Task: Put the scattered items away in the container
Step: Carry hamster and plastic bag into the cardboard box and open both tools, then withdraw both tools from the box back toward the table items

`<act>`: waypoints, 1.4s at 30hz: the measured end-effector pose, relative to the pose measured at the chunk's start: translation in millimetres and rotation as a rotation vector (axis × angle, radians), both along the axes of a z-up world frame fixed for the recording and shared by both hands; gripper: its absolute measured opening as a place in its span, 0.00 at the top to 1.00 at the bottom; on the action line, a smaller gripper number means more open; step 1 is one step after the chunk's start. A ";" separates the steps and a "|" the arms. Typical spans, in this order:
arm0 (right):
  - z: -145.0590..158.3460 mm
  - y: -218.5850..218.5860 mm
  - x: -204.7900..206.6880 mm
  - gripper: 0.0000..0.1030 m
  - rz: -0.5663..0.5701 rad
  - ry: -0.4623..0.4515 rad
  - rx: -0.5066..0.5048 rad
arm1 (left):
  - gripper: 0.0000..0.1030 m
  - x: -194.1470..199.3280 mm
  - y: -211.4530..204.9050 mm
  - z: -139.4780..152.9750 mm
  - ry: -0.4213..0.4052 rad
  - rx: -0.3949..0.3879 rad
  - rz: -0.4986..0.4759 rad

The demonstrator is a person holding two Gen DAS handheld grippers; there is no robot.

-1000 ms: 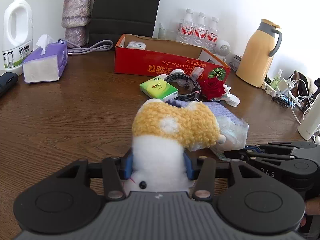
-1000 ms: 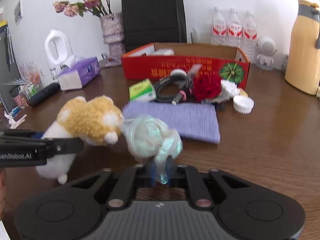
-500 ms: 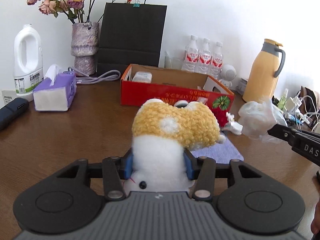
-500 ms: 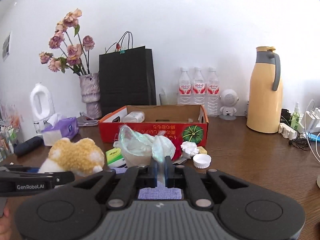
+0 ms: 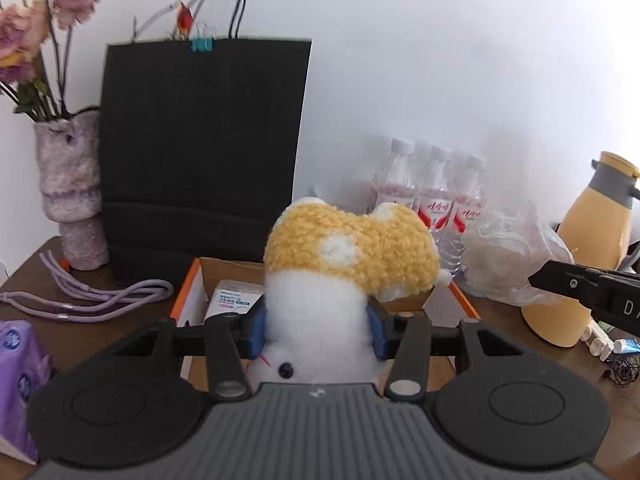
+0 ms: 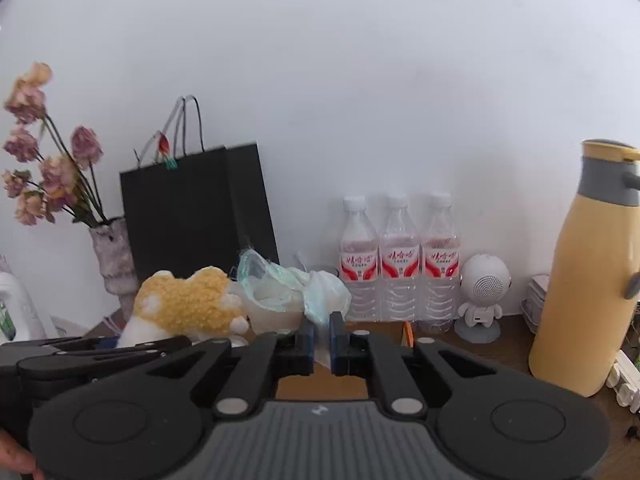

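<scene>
Above the open cardboard box (image 5: 224, 280), the left claw (image 5: 316, 322) squeezed the soft plush toy (image 5: 348, 256) at its white middle, while beside it the right claw (image 6: 320, 338) pinched a light, crumpled plastic bag (image 6: 288, 292) (slippery, likely).

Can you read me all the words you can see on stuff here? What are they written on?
"DA": white letters on the right gripper's arm, cut off at the picture's edge.
Red labels on the three water bottles: characters too blurred to read.
White packet in the cardboard box: print too small.
Purple tissue pack: logo unreadable.
</scene>
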State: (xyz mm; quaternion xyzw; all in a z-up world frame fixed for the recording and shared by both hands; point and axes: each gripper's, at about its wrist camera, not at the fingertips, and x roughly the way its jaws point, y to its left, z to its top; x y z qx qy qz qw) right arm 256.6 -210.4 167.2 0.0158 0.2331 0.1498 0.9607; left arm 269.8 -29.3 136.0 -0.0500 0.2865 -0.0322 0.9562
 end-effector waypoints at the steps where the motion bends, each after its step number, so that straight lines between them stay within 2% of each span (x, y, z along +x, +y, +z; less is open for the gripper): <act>1: -1.6 4.4 24.3 0.94 0.001 0.070 -0.036 | 0.52 21.3 0.1 -4.8 0.063 0.015 -0.013; 5: -25.1 20.9 112.1 0.94 0.007 0.328 -0.116 | 0.52 96.8 3.7 -35.4 0.313 0.013 -0.039; 7: -42.4 30.9 143.7 0.94 0.005 0.422 -0.158 | 0.52 122.3 1.1 -52.5 0.383 0.042 -0.048; 9: -58.3 41.1 166.3 0.94 0.003 0.485 -0.199 | 0.52 141.7 -1.0 -66.4 0.423 0.056 -0.039; 12: -82.3 55.2 190.8 0.94 -0.008 0.558 -0.234 | 0.49 155.3 -1.5 -82.1 0.456 0.026 -0.034; 14: -97.0 61.5 201.6 0.88 -0.016 0.602 -0.259 | 0.42 156.2 -2.0 -88.7 0.473 0.020 -0.035; 16: -104.7 65.5 204.0 0.85 -0.042 0.602 -0.301 | 0.38 152.7 -2.3 -88.4 0.468 0.023 -0.046; 17: -105.3 66.4 203.7 0.82 -0.046 0.599 -0.314 | 0.33 149.8 -2.0 -85.3 0.461 0.029 -0.051; 18: -104.1 66.3 203.2 0.78 -0.044 0.602 -0.316 | 0.32 147.7 -1.2 -80.8 0.457 0.036 -0.059; 20: -96.0 62.1 200.9 0.61 -0.046 0.611 -0.310 | 0.28 140.9 0.2 -69.4 0.449 0.057 -0.070; 23: -74.4 53.2 193.7 0.53 -0.071 0.608 -0.300 | 0.20 132.7 4.8 -49.7 0.448 0.113 -0.053; 28: -39.6 35.5 166.6 0.50 -0.075 0.629 -0.253 | 0.19 111.7 32.1 -19.0 0.486 0.117 0.006; 33: -6.8 26.7 129.2 0.46 -0.079 0.615 -0.231 | 0.11 77.6 59.0 13.5 0.482 0.121 0.074; 35: 2.0 25.7 112.5 0.39 -0.082 0.599 -0.223 | 0.06 61.7 68.4 20.8 0.478 0.092 0.091; 38: 4.7 24.6 91.5 0.39 -0.068 0.595 -0.207 | 0.06 41.0 72.8 21.2 0.475 0.069 0.117; 40: 3.3 24.8 78.7 0.39 -0.069 0.592 -0.202 | 0.06 25.9 68.6 22.1 0.443 0.100 0.143; 42: 2.9 29.2 60.1 0.39 -0.089 0.541 -0.233 | 0.06 3.2 59.1 25.6 0.350 0.153 0.172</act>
